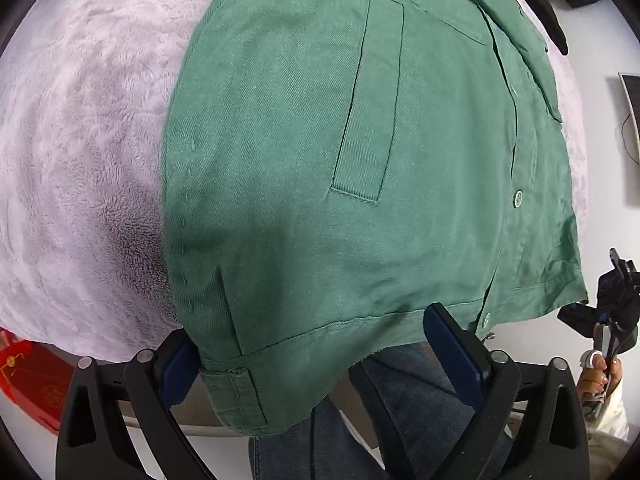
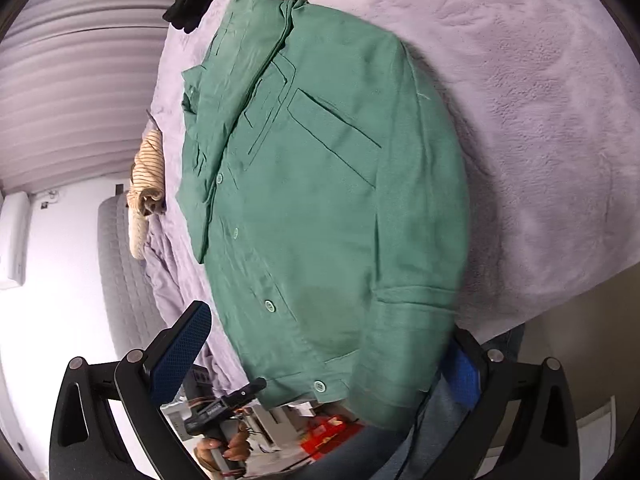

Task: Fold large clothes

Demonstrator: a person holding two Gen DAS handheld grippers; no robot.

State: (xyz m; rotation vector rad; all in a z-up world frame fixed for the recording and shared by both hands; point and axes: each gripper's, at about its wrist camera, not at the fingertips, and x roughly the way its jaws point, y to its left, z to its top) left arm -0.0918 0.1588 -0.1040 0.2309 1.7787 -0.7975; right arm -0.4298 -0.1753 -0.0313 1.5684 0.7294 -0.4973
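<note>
While reaching for the green work jacket, worth judging first the lie of the cloth. Spread face up on the lilac fleece blanket, buttoned, sides already turned in, with the hem and one sleeve cuff hanging past the blanket edge toward the person's jeans.

At the cuff end of that hem: left gripper, tongs spread wide, cuff corner between them, no pinching visible. Near the buttoned end of the same hem: right gripper, tongs spread wide too, pressing on nothing.

Likely risks, as a judgement only:
- Pinching just the top layer at the hem: would let the turned-in sleeve below slide out and undo the side fold.
- Closing on the thick cuff alone: may lift one hem corner higher than the other and give a crooked fold.
- Pulling toward the collar too fast: could drag or bunch the whole jacket on the soft fleece.

Beyond the collar, a black garment; beside the button side, a striped beige garment. Carrying the hem too far may push into either.
</note>
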